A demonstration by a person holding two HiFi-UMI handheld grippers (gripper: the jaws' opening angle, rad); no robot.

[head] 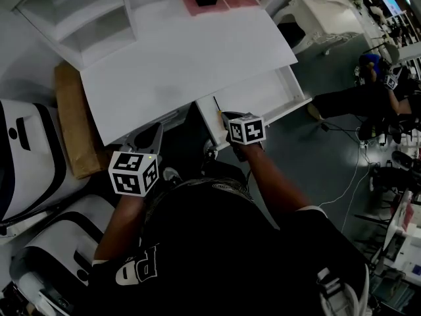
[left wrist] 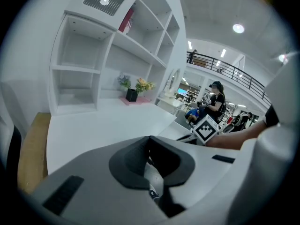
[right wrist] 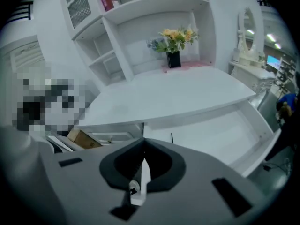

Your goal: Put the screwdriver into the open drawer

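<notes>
While the right gripper (right wrist: 143, 144) hangs over the near left corner of the open drawer (right wrist: 213, 132), its jaws are pressed together with nothing between them. The screwdriver (right wrist: 172, 138) lies just ahead of its tips, flat on the drawer's floor and close to the wall on the gripper's left, apart from both jaws. Only the thin dark shaft shows, pointing away from the gripper; the handle end is hidden behind the gripper's body. Farther ahead of this gripper, past the drawer, spreads the white desk (right wrist: 173, 95), and at the desk's far side a dark vase (right wrist: 173, 59) of yellow flowers stands on a pink mat (right wrist: 187, 65). The left gripper (left wrist: 150, 139) is held to the right gripper's left, clear of the drawer, its jaws likewise closed and empty. Ahead of it lies the desk's bare top, with white shelves (left wrist: 89, 74) beyond that. Off to its right a person (left wrist: 216, 100) in a dark cap stands in the background. A brown box (head: 72, 120) sits to the left gripper's left, beside the desk.
</notes>
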